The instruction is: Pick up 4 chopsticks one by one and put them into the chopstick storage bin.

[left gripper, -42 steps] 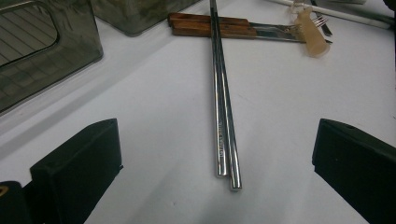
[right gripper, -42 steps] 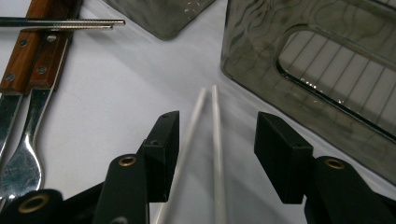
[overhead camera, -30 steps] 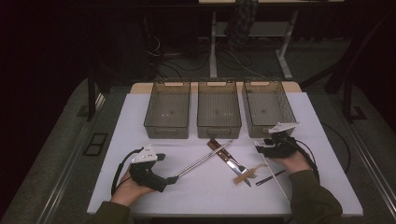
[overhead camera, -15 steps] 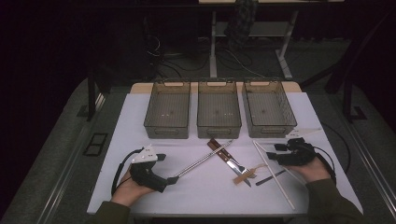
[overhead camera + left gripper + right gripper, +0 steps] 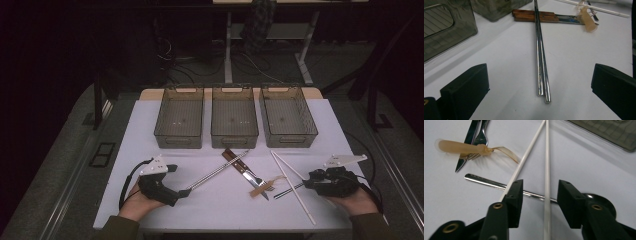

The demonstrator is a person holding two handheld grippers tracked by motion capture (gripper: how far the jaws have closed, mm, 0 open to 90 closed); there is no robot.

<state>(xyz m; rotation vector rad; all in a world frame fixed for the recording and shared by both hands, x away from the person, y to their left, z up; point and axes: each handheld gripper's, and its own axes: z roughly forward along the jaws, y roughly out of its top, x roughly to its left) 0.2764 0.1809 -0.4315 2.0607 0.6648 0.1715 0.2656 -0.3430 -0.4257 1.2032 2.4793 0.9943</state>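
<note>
The right claw (image 5: pixel 539 202), its jaws just narrowed to half-open and gripping nothing, straddles one white chopstick (image 5: pixel 547 170) running lengthwise away between them at the counter's (image 5: pixel 150 125) near right, while the left claw (image 5: pixel 539 87), wide open, faces the steel chopsticks (image 5: pixel 540 55).

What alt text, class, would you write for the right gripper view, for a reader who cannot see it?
The right gripper holds its black jaws apart over one of two white chopsticks, which crosses a metal spoon handle on the white table. Behind lie a knife, a fork and a small translucent spoon.
</note>
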